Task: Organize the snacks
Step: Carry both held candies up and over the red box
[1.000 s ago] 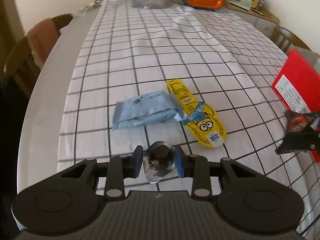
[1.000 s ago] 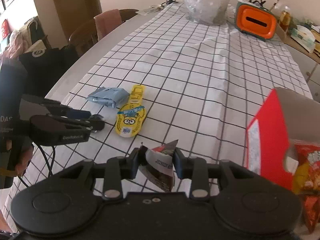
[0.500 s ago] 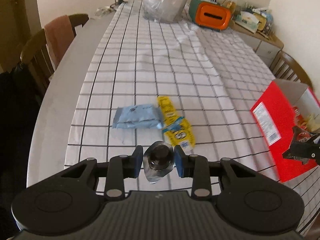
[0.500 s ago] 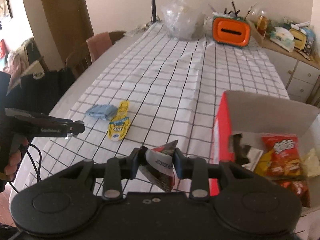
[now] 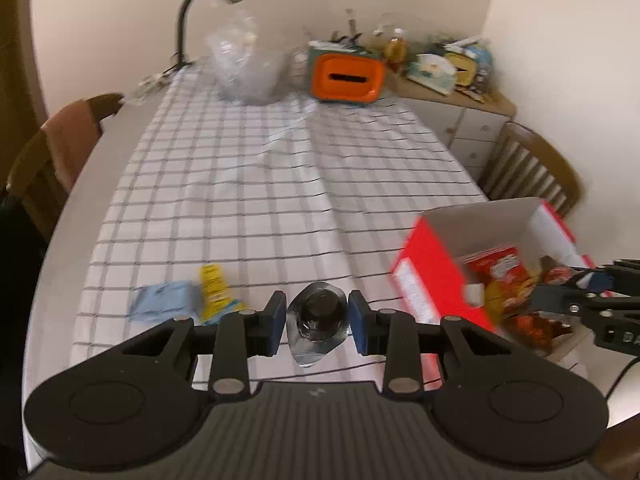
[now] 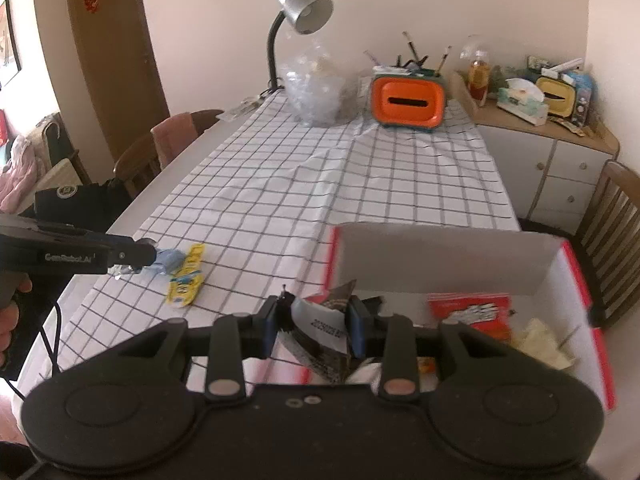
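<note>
Both snacks gripped and carried to the red box, drop-off not yet done.

The dark wrapper (image 6: 320,332), crumpled with a white date-stamped panel, is clamped in the right tool (image 6: 316,320) just above the near left corner of the red box (image 6: 576,268); the next move, I judge, is to ease it further over the opening and part the fingers. The box already has red and yellow packets inside. The silvery foil snack (image 5: 317,320) with a dark round centre is clamped in the left tool (image 5: 318,316), left of the box. Further left of the box, a blue packet (image 5: 164,304) and a yellow packet (image 5: 214,286) lie on the counter (image 5: 260,168).
</note>
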The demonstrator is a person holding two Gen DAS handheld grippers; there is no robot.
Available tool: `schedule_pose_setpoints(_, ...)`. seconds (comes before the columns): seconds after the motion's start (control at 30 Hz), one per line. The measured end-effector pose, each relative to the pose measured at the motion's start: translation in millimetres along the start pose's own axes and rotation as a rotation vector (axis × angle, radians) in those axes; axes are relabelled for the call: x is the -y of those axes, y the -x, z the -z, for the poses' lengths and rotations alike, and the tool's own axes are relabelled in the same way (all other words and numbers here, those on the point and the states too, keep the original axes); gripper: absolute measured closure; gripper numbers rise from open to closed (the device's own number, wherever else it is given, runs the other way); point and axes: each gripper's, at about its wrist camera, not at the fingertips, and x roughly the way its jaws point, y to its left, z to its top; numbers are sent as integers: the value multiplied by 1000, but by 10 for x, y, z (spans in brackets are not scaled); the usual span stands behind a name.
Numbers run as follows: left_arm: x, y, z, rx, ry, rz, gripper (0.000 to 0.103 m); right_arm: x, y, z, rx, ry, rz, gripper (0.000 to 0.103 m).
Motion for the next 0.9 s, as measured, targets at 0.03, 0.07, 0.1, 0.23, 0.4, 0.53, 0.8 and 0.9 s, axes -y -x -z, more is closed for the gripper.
schedule_pose_setpoints(0.03,104,-8,-23,4,-6,10,71,78,20,1,3,-2,4,69)
schedule_pose_setpoints(0.07,197,-20,-44,6,-12,18,71,146,44,11,5,-4,6,69)
schedule_pose_setpoints(0.1,309,-38,-66,6,-21,26,71,219,62,23,6,-5,8,69)
schedule_pose_setpoints(0.23,704,-120,-103,3,-58,49,71,502,115,82,5,-13,21,69)
schedule_pose_setpoints(0.4,1178,-277,-106,-26,-100,78,71,839,145,208,-10,-33,46,69)
schedule_pose_setpoints(0.53,1474,-417,-91,-60,-125,103,71,1098,131,319,-37,-68,64,69)
schedule_pose_setpoints(0.8,1880,-904,-99,-175,-128,92,70,1453,-83,458,-112,-152,103,69)
schedule_pose_setpoints(0.9,1934,-1078,-89,-217,-130,68,70,1496,-163,495,-130,-154,104,69)
